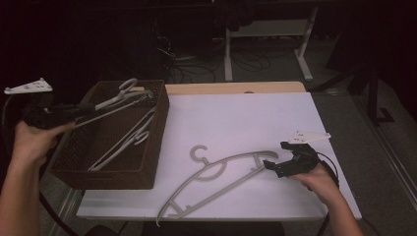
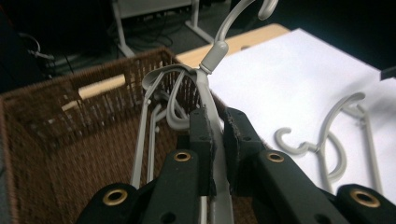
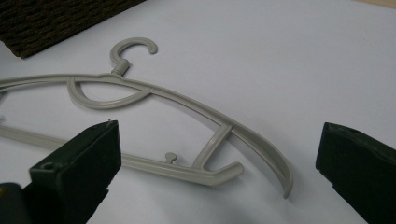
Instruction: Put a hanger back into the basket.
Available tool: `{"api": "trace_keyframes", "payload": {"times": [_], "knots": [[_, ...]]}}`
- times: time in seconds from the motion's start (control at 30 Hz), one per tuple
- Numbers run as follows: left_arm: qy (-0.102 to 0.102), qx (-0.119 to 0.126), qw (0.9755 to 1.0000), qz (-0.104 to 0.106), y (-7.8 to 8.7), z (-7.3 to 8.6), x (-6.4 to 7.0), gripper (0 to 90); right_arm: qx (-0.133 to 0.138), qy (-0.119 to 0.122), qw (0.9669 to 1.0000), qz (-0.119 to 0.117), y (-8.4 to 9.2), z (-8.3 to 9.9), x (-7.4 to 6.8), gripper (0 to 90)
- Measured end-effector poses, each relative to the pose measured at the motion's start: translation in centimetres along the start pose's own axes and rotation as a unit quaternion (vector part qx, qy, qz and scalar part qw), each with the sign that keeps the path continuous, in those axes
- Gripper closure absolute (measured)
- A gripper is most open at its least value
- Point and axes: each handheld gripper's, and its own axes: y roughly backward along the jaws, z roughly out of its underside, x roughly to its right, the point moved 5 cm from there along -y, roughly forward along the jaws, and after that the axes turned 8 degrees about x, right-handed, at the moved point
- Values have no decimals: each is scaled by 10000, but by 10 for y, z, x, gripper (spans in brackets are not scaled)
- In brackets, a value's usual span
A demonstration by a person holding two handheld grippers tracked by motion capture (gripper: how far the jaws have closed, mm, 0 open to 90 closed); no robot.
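My left gripper [image 1: 88, 107] hovers over the left rim of a brown wicker basket [image 1: 105, 179], shut on the arm of a grey plastic hanger [image 1: 115, 101] whose hook reaches toward the basket's far corner. In the left gripper view the pads [image 2: 201, 140] pinch that hanger [image 2: 212, 70] edge-on. Another grey hanger [image 1: 125, 142] lies inside the basket. A third hanger [image 1: 216, 172] lies flat on the white table [image 1: 246, 118]. My right gripper [image 1: 276, 155] stands open at its right end. In the right gripper view that hanger [image 3: 187, 100] lies just ahead of the spread jaws [image 3: 218, 137], untouched.
A wooden strip [image 1: 236, 87] runs along the table's far edge. Beyond it, on the dark floor, stand white desk legs [image 1: 305, 49] and cables. The basket overhangs the table's left edge. The white surface right of the basket is bare apart from the flat hanger.
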Motion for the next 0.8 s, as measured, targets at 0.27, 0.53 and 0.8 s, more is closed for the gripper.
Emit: {"api": "trace_keyframes", "payload": {"times": [0.27,0.53,0.8], "knots": [[153,-83,9998,11,-20,32,-18,827,-7,-6,10000,10,1,1,2,0],[291,-578,9976,237,-26,53,-23,821,-41,12,10000,8,-1,2,1,0],[273,-823,9960,-217,-30,66,-37,583,-42,16,10000,2,-1,2,1,0]]}}
